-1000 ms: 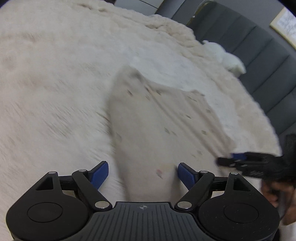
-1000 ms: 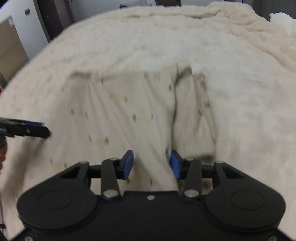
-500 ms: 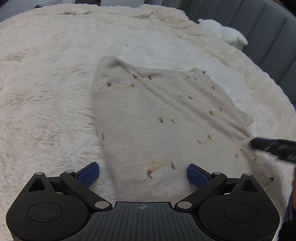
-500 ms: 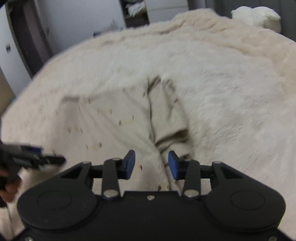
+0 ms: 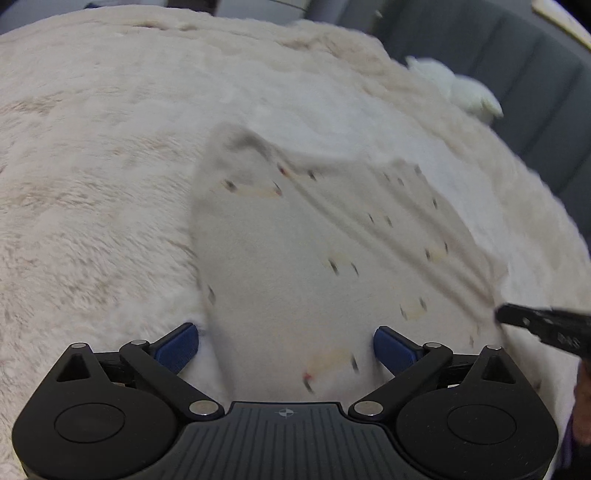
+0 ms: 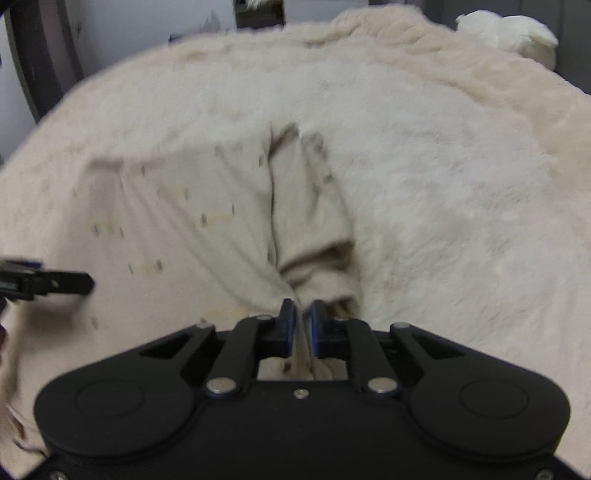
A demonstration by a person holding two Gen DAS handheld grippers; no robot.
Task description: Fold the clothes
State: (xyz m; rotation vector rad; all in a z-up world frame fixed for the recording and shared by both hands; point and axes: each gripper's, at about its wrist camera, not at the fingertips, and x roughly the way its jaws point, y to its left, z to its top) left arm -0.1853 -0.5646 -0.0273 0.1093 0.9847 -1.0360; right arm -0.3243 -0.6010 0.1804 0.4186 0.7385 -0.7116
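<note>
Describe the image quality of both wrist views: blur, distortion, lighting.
Left wrist view: fisheye bowing curves the fluffy blanket; motion blur smears the garment and its small printed marks, while the left gripper looks sharp; lighting soft, no glare. Right wrist view: blurrier overall, with the white plush toy smeared; the right gripper, jaws closing with cloth between them, looks crisper; corners dim.

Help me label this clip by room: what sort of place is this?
Most likely a bedroom. A fluffy cream blanket covers a wide soft surface like a bed, a grey padded headboard stands behind it, and a white plush toy rests near that end. A patterned beige garment lies spread on top.
</note>
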